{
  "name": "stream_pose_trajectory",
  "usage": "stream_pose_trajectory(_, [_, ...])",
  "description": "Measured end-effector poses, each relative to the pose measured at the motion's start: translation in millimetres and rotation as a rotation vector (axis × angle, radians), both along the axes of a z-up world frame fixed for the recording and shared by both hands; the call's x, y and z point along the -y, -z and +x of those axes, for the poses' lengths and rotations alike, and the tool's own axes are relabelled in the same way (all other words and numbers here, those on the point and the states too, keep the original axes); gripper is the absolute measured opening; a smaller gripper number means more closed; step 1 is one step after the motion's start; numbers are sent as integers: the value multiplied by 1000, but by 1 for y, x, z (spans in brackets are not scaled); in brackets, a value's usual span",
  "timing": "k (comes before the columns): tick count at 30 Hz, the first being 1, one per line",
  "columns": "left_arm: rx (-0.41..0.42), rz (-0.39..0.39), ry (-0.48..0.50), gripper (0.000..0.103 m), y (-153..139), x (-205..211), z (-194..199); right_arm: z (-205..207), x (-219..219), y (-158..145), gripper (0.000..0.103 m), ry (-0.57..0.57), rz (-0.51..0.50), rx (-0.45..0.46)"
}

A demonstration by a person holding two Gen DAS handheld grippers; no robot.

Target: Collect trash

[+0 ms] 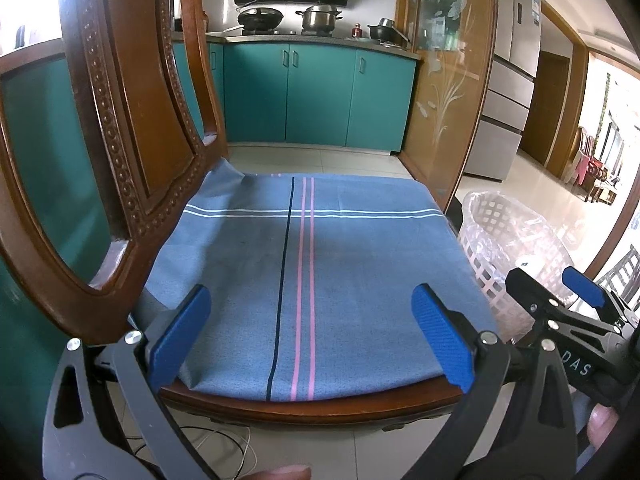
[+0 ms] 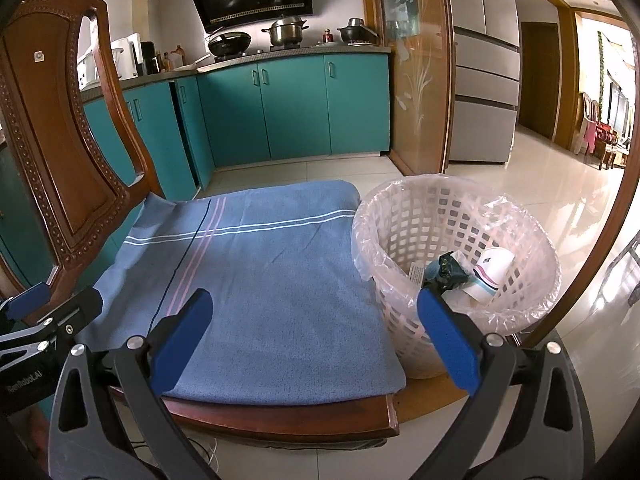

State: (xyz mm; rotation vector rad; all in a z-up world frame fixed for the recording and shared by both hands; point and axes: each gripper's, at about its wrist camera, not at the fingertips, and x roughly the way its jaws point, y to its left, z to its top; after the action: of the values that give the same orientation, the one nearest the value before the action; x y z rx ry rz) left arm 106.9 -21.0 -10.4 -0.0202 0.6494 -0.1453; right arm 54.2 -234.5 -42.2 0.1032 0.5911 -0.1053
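1. here, the left gripper (image 1: pixel 316 336) hangs over the chair seat's front edge, jaws apart, empty.
2. right gripper (image 2: pixel 316 336) likewise spread at the seat's right front corner.
3. trash (image 2: pixel 476 274) lies in the lined basket (image 2: pixel 404 216), beside the blue cloth (image 2: pixel 260 280), on the kitchen floor.

Two fisheye views, both set low and close at the front edge of a wooden chair (image 1: pixel 132 128), aimed over its blue cloth (image 1: pixel 320 280) toward teal kitchen cabinets (image 1: pixel 320 96). Left wrist cam is centred on the seat; right wrist cam is set further right, w/ the lined basket (image 2: pixel 404 240) seen near. Shared: seat, cabinets, stove, fridge, basket.
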Motion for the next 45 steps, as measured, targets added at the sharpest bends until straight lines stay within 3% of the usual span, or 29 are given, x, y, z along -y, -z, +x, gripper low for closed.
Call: stream_pose_trajectory(45, [-4, 4, 8, 100, 0, -1, -3, 2, -4, -1, 100, -13, -11, 3])
